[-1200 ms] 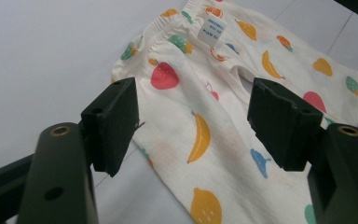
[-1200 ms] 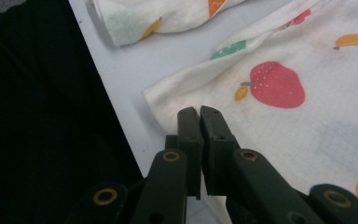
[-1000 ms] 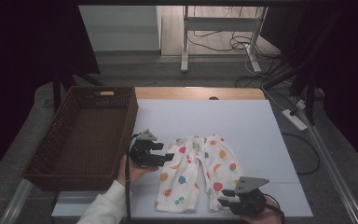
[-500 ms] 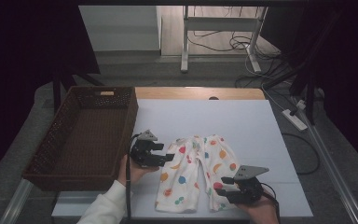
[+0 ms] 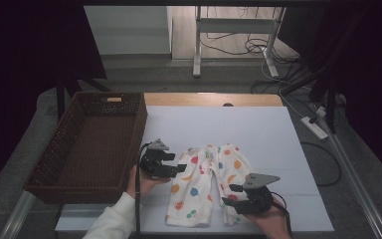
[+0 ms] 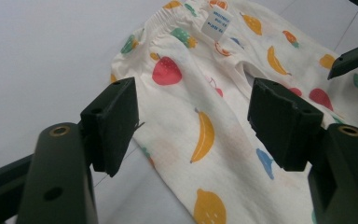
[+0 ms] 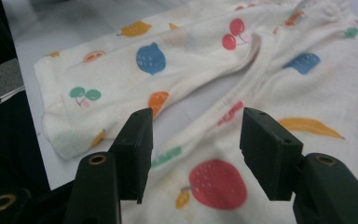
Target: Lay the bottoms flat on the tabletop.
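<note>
We hold both grippers released over the trousers (image 5: 206, 181): left gripper (image 5: 178, 168) at the waist side, right gripper (image 5: 233, 195) at a leg

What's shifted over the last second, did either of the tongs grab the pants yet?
The right tongs moved in from the table's near right corner toward the lower end of the pants' right leg; their jaws stand open over the fabric, nothing gripped. The left tongs held their place at the pants' left edge near the waistband, also open. The pants lie flat as before, and the wicker basket has not moved.
</note>
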